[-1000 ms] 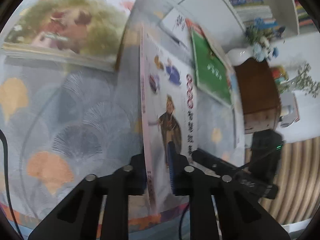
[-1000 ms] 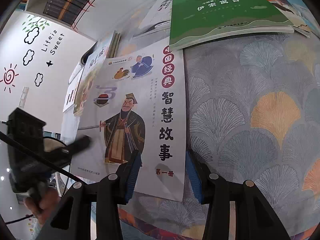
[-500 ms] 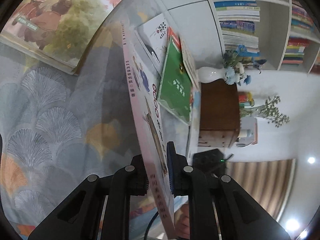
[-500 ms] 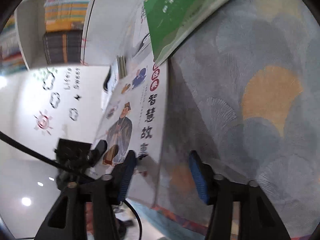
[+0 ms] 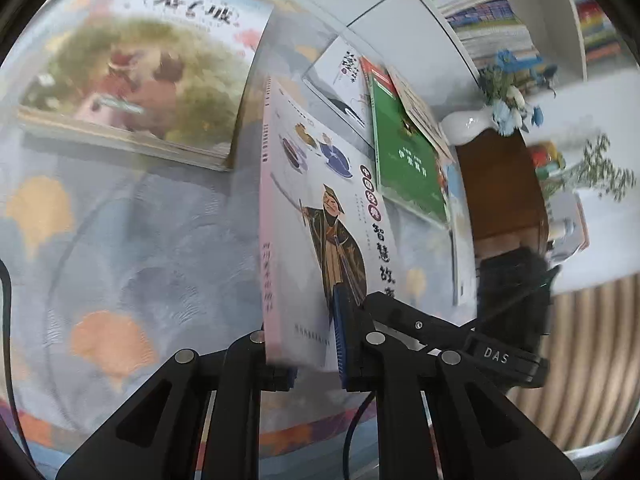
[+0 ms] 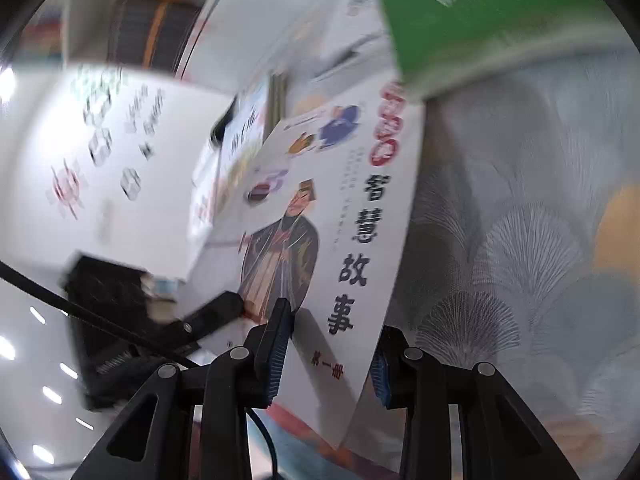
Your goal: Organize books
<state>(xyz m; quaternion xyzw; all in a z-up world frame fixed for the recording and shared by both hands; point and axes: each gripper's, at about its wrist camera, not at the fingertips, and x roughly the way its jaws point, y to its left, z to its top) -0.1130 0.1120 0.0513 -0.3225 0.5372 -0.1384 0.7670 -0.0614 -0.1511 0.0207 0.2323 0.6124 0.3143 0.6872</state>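
Observation:
A white storybook [image 5: 320,216] with a robed figure and a pink spine is tilted up off the patterned tablecloth [image 5: 120,248]. My left gripper [image 5: 308,340] is shut on its near spine-side edge. In the right wrist view the same storybook [image 6: 332,240] passes between the fingers of my right gripper [image 6: 326,356], whose jaws stand apart around its lower edge without clearly pressing it. A green book [image 5: 408,160] lies behind it on other books; it also shows in the right wrist view [image 6: 480,12]. A large picture book [image 5: 136,84] lies at the far left.
A white booklet [image 5: 340,76] lies beside the green book. A brown wooden cabinet [image 5: 500,188] with a white vase [image 5: 468,124] stands at the right, with bookshelves [image 5: 500,4] behind. The other gripper's black body [image 5: 512,300] is close on the right.
The storybook was lifted off the cloth and swung on edge, and now leans back a little flatter. The right gripper's fingers now straddle its lower edge. Both views shifted with the motion.

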